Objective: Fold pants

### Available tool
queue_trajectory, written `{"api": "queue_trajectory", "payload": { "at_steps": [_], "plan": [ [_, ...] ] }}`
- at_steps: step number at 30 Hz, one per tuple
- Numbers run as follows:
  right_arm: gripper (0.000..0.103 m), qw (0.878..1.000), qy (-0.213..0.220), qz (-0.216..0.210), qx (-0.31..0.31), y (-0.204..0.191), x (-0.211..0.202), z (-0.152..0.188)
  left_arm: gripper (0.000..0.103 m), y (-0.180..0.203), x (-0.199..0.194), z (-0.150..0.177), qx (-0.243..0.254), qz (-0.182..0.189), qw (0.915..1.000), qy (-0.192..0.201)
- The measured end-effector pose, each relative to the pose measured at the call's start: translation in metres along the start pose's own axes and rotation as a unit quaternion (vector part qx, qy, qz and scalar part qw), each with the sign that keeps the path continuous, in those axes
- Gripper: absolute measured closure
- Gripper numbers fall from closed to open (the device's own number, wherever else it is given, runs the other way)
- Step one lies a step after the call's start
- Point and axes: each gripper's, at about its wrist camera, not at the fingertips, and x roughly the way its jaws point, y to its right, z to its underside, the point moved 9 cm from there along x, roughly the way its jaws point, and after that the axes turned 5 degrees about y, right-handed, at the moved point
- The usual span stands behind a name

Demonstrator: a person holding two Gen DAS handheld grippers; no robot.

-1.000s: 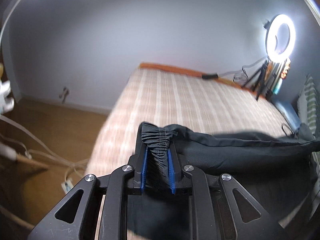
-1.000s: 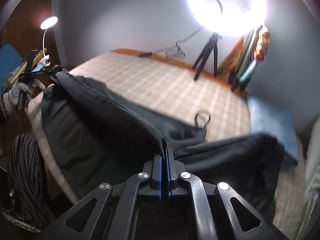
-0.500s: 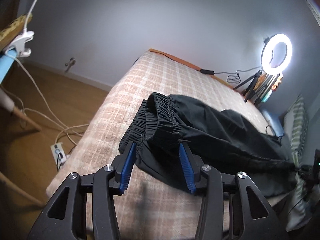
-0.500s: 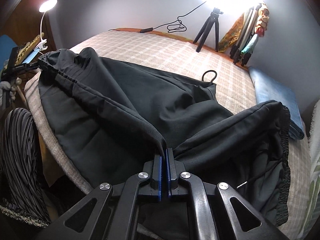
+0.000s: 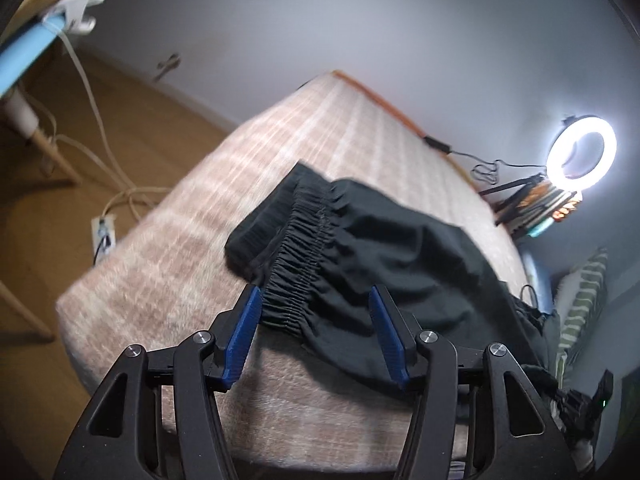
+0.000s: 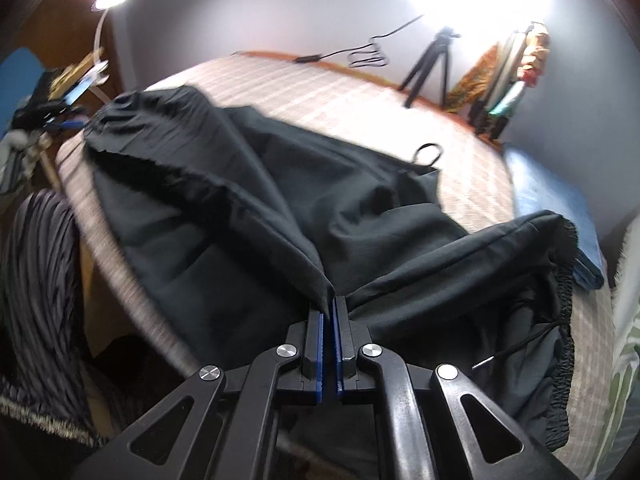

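Note:
Black pants (image 5: 372, 248) lie across a bed with a pink checked cover (image 5: 248, 184). In the left wrist view an elastic cuff (image 5: 304, 256) lies bunched near the bed's near corner. My left gripper (image 5: 316, 320) is open and empty, just short of that cuff, with blue pads (image 5: 244, 332) apart. In the right wrist view my right gripper (image 6: 329, 312) is shut on a fold of the black pants (image 6: 256, 208), where two fabric layers meet. The elastic waistband with its drawstring (image 6: 560, 308) lies to the right.
A ring light on a tripod (image 5: 580, 156) stands at the bed's far side, with a cable (image 6: 360, 54) along the edge. A blue pillow (image 6: 552, 200) lies at the right. A desk with a clip lamp (image 5: 76, 4) and floor cables (image 5: 104, 216) are left of the bed.
My left gripper has let go of the elastic cuff, opened, and drawn back and up. The pants have dropped flat onto the bed. My right gripper keeps its hold.

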Motion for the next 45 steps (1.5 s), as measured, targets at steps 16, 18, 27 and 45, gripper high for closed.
{"api": "queue_trajectory", "payload": {
  "at_steps": [16, 18, 27, 45],
  "plan": [
    [0.065, 0.987, 0.084, -0.137, 0.001, -0.046, -0.024, -0.137, 0.056, -0.015, -0.005, 0.02, -0.002, -0.051, 0.9986, 0.014],
    [0.065, 0.982, 0.092, -0.164, -0.017, -0.067, -0.011, -0.167, 0.056, -0.016, -0.006, 0.022, -0.016, -0.05, 0.9984, 0.02],
    [0.065, 0.951, 0.079, -0.285, -0.093, -0.169, 0.069, -0.28, 0.058, -0.009, -0.002, 0.024, -0.049, -0.019, 0.9977, 0.043],
    [0.049, 0.928, -0.025, -0.324, -0.183, -0.309, 0.184, -0.303, 0.087, -0.014, 0.0, 0.024, -0.051, -0.013, 0.996, 0.072]
  ]
}}
